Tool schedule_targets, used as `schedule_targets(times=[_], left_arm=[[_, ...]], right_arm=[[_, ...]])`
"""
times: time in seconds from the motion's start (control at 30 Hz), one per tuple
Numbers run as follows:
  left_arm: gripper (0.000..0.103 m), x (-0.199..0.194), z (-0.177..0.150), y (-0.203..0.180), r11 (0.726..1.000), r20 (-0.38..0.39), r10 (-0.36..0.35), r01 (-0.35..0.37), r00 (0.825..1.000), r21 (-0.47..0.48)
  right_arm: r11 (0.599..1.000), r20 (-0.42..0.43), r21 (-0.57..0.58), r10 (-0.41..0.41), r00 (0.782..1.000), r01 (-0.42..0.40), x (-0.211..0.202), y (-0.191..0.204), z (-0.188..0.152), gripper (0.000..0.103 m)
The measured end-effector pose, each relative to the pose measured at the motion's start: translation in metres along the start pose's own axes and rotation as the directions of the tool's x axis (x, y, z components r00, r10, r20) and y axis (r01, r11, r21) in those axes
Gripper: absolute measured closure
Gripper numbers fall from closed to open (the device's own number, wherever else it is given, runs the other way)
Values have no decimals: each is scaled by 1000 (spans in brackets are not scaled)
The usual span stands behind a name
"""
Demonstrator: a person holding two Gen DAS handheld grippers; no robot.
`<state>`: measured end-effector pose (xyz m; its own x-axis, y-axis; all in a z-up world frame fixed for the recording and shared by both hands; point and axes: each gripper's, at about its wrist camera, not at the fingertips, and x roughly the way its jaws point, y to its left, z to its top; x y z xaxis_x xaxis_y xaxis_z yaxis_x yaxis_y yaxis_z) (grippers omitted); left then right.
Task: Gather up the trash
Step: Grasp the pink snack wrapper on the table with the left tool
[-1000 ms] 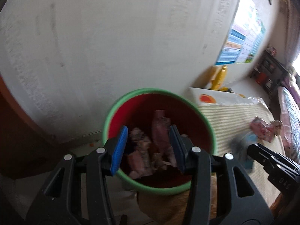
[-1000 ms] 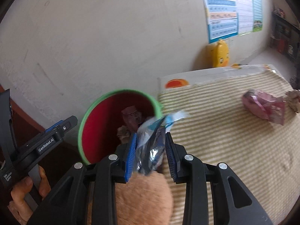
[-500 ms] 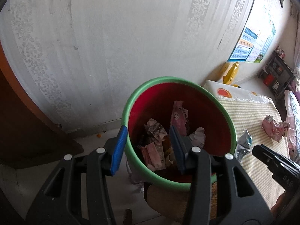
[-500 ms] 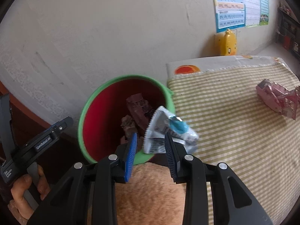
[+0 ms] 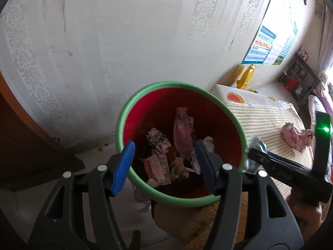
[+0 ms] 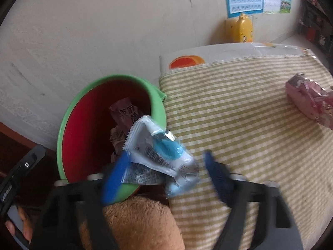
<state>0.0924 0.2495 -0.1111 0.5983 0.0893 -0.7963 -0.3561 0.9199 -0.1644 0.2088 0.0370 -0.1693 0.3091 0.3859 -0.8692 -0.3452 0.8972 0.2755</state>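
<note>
My right gripper (image 6: 164, 170) is opening around the silver-blue wrapper (image 6: 160, 152), apparently loose now; my left gripper (image 5: 164, 164) is opening, its 2 pads straddling the bin's (image 5: 145, 95) near rim.

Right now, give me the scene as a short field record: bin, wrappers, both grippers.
bin: red bucket with green rim, beside the striped cloth, crumpled wrappers inside
released item: white and blue wrapper, over the bin's rim, between the right gripper pads, not pressed
right gripper: jaws opening, blurred
left gripper: over the bin's mouth, jaws opening, nothing between them
left on cloth: pink wrapper, far side
</note>
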Motion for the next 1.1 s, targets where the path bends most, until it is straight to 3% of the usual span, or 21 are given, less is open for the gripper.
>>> schedule_targets(times=[0.1,0.23,0.33,0.43,0.53,0.6,0.67,0.73,0.9,1.03,1.1], left_arm=[[45,1,-2,-10,1000,-11,-8,8,1000,25],[45,2,-2,-35,995,-23,-51,53,998,86],[34,2,-1,-64,980,-20,-103,105,995,167],[25,6,1,-109,943,-38,-159,163,987,290],[22,14,2,-165,882,-77,-226,238,971,407],[19,23,3,-202,847,-125,-295,320,947,425],[19,38,5,-230,836,-165,-319,359,933,416],[19,58,9,-260,839,-214,-338,397,916,372],[23,109,20,-315,880,-276,-336,405,900,248],[44,146,15,-340,911,-341,-267,351,902,216],[67,160,10,-342,921,-369,-237,328,899,209]], right_arm=[[1000,15,-25,15,1000,-14,-9,1,-4,71],[999,83,-37,-13,996,16,-44,-13,-29,73],[998,97,31,-55,994,53,-68,-42,-51,72],[986,91,151,-88,992,73,-85,-82,-76,71],[958,97,272,-120,988,90,-101,-123,-103,70],[939,108,334,-129,986,86,-108,-143,-115,69],[920,128,386,-116,985,58,-112,-160,-122,68],[913,152,407,-92,984,22,-115,-169,-125,68],[925,187,379,-49,981,-26,-117,-175,-128,66],[918,208,388,-7,978,-76,-117,-182,-133,66],[912,219,401,2,976,-92,-119,-187,-134,66]])
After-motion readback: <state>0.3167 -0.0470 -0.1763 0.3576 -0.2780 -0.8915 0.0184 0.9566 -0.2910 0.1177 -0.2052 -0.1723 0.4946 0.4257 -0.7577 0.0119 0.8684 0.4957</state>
